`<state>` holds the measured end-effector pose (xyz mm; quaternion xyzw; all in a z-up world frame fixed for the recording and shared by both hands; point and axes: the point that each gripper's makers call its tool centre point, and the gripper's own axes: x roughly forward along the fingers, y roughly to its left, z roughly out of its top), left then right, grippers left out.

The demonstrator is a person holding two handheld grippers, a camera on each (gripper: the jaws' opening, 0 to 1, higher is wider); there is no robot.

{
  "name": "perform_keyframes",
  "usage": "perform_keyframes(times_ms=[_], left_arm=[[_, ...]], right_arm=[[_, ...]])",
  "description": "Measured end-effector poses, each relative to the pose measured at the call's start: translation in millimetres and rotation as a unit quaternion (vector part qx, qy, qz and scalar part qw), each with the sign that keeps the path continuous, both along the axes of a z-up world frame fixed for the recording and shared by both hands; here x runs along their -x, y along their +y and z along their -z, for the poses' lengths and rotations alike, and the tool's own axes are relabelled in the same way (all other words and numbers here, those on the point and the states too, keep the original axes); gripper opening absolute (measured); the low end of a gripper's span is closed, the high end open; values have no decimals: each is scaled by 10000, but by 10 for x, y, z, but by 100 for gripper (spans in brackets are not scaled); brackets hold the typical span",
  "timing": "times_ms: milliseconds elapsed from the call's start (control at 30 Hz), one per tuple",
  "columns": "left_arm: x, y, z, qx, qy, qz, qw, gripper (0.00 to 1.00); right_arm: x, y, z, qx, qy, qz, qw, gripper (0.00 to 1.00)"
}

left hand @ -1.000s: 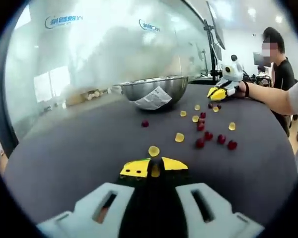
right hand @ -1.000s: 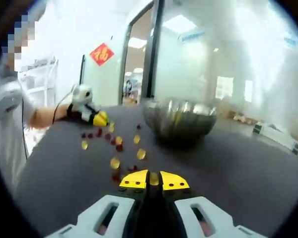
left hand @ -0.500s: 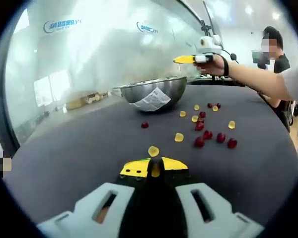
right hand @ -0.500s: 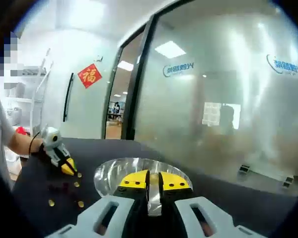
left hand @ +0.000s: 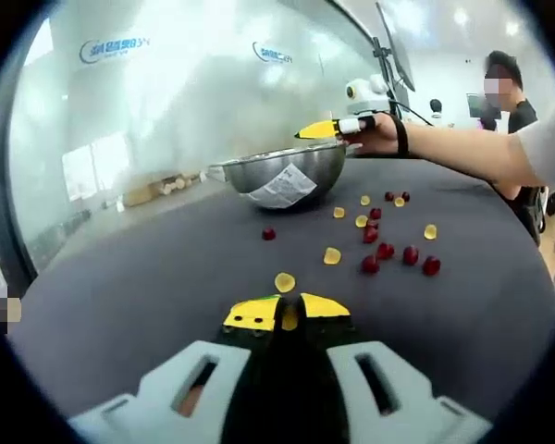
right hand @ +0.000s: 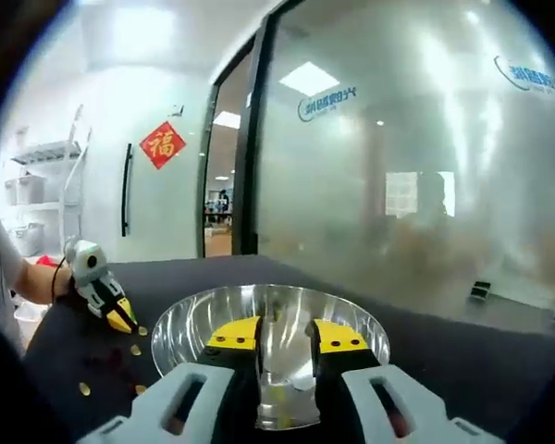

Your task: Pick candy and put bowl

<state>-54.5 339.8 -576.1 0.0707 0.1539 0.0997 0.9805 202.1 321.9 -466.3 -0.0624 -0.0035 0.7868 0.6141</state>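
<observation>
— Which step is this?

— The drop. The right gripper (right hand: 276,335) hangs over the bowl (right hand: 351,319), jaws parted with nothing between them, so its candy looks released. Half a second ago they were pressed together.

— And the other one?

— The left gripper (left hand: 288,312) rests low on the table (left hand: 120,296), clenched on a yellow candy (left hand: 289,317), unmoved. Loose candies (left hand: 386,252) lie well short of the bowl. Next, carry that one over.
</observation>
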Motion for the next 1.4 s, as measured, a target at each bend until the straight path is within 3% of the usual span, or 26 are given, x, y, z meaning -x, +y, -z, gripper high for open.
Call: perform_keyframes(times_ms=[100, 200, 467, 500, 600, 700, 767, 900, 1000, 1167, 1400], left_arm=[[-5, -2, 0, -24, 0, 9, 10000, 0], [-10, -5, -1, -62, 1, 18, 10000, 0], [-34, -18, -53, -378, -15, 59, 9993, 0], [-44, -19, -111, -367, -140, 73, 9992, 0], [-140, -21, -555, 262, -1181, 34, 9927, 0], [-333, -26, -955, -108, -1429, 279, 9893, 0], [-545, -46, -1192, 130, -1624, 543, 9851, 0], [-972, 122, -1482, 425, -1821, 662, 9801, 0], [-1286, 222, -1530, 551, -1795, 720, 9796, 0], [-1692, 334, -1430, 584, -1604, 695, 9829, 0], [-2015, 316, -1178, 168, -1095, 777, 9908, 2]], right_arm=[[20, -135, -38, -88, -6, -60, 9999, 16], [94, -452, 9, -138, -83, -257, 9995, 16], [139, -1256, 526, 63, 77, -452, 9989, 16], [144, -1298, 586, 105, 131, -514, 9985, 16], [189, -1334, 720, 268, 268, -679, 9970, 16], [357, -1371, 844, 542, -30, -1085, 9926, 16], [492, -1413, 940, 729, -192, -1354, 9879, 16], [627, -1477, 1017, 868, -269, -1664, 9819, 16], [690, -1498, 1054, 958, -271, -1774, 9791, 15], [718, -1510, 1118, 1123, -293, -1836, 9761, 13], [755, -1505, 1175, 1245, -386, -1906, 9730, 13]])
